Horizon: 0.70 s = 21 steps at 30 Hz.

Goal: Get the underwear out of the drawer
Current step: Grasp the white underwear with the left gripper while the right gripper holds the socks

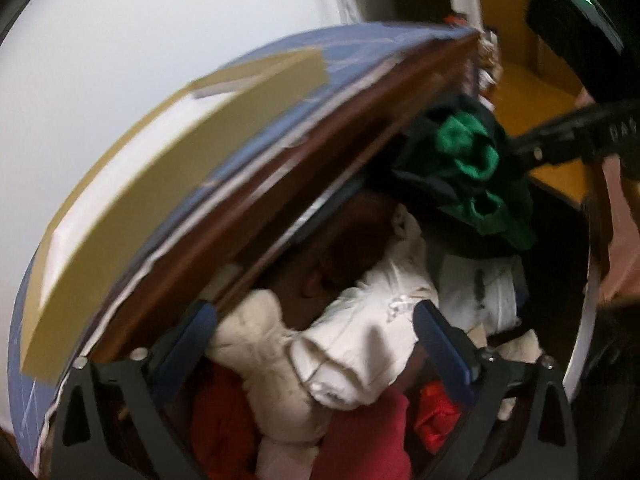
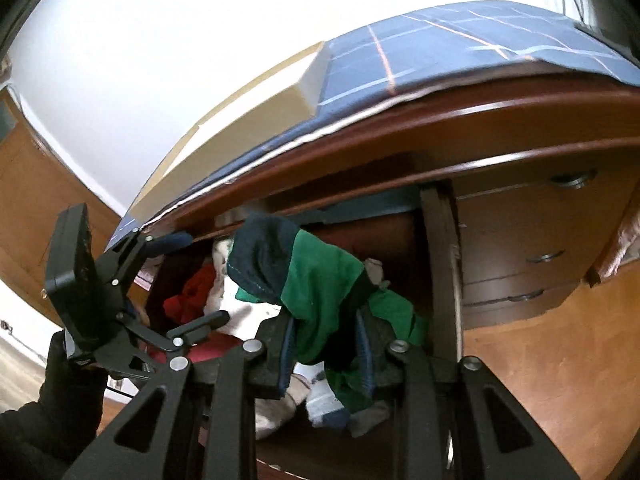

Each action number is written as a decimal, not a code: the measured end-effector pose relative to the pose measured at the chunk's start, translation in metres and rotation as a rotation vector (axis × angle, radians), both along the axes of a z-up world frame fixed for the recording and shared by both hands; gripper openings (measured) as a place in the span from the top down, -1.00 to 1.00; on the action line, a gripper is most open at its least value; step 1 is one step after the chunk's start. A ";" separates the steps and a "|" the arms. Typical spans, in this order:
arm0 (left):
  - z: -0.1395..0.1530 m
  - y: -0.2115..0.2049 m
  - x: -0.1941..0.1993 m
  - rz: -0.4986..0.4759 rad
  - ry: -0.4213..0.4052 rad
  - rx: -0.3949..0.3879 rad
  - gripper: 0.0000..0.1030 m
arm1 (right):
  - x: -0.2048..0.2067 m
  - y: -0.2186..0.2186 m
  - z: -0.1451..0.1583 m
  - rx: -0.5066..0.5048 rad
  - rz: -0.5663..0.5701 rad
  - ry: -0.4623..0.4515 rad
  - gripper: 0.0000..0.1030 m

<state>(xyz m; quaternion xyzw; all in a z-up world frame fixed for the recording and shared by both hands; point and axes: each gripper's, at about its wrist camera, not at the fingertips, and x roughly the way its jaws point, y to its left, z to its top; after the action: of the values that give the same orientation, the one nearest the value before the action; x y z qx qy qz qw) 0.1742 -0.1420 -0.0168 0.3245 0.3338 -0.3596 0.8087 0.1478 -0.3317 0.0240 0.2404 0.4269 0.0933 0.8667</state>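
the right gripper [image 2: 326,354] is clamped on crumpled green-and-navy cotton underwear [image 2: 320,280], lifted above the wooden drawer [image 2: 440,264], while the left gripper [image 1: 316,344] hangs spread wide over soft white cloth [image 1: 360,332].

Left tongs [image 1: 316,338] gape over white clothes [image 1: 360,344]; right tongs [image 1: 520,152] clutch green underwear [image 1: 468,148].
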 end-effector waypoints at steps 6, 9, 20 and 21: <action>-0.017 -0.020 -0.002 -0.082 -0.018 0.105 -0.75 | 0.001 -0.004 -0.008 0.040 -0.012 0.003 0.44; -0.028 -0.033 -0.001 -0.130 -0.001 0.147 -0.61 | 0.002 -0.002 -0.011 0.043 -0.011 0.009 0.44; -0.065 -0.045 0.018 -0.121 0.232 0.203 -0.62 | 0.011 -0.005 -0.015 0.046 -0.018 0.014 0.44; -0.068 -0.049 0.023 -0.107 0.266 0.192 -0.63 | 0.011 -0.005 -0.016 0.049 -0.020 0.017 0.44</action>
<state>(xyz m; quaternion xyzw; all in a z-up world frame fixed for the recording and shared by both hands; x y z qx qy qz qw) 0.1974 -0.1910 -0.0845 0.3668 0.4531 -0.4084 0.7024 0.1588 -0.3363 0.0083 0.2664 0.4294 0.0933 0.8579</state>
